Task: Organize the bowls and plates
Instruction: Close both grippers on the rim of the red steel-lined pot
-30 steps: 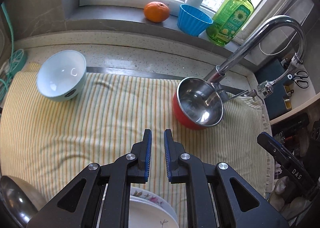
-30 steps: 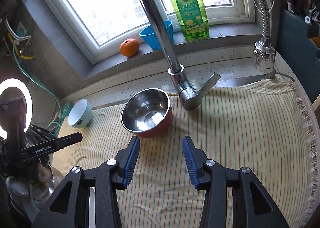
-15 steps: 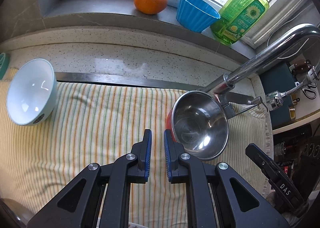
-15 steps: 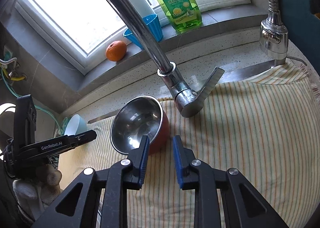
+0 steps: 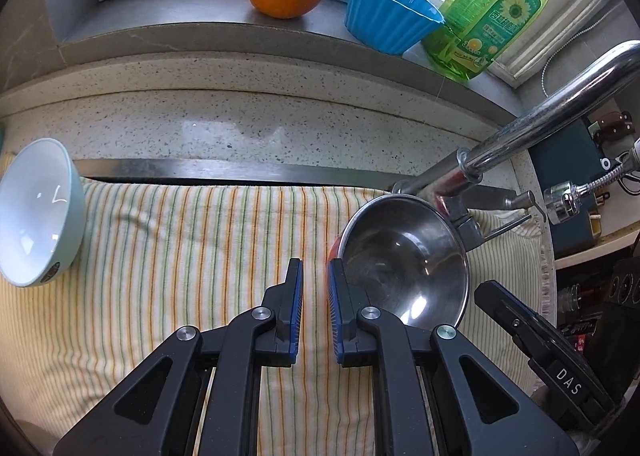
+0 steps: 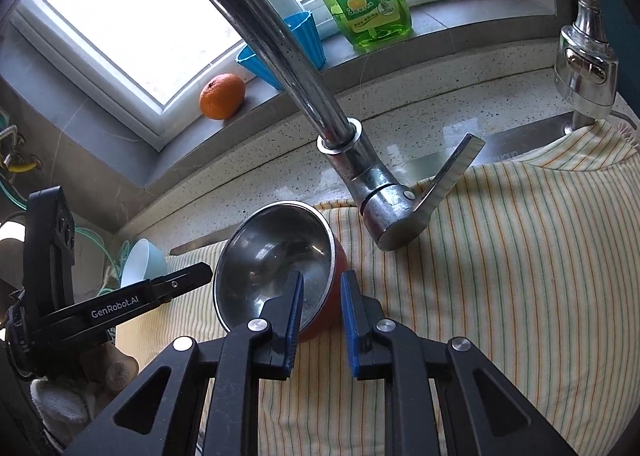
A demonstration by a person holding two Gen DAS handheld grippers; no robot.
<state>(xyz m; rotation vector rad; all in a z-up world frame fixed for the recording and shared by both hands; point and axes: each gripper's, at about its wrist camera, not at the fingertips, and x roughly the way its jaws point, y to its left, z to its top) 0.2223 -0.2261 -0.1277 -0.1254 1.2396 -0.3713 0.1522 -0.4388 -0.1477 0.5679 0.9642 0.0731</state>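
black left gripper (image 6: pixel 120 302) reads "genrobot.ai", shut, empty; right gripper (image 6: pixel 320 296) closing astride steel bowl (image 6: pixel 276 256) rim.

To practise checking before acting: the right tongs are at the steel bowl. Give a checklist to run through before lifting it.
1. Steel bowl wall between the right tongs: ok; one finger inside, one outside, and the jaws have just been closing.
2. Pads pressing firmly: cannot tell.
3. Bowl empty: ok.
4. Left tongs empty: ok; nearly closed on nothing.
5. Lift path: not ok; the faucet stands close behind and arches overhead.
6. Light blue bowl out of the way: ok; it lies far across the striped towel.
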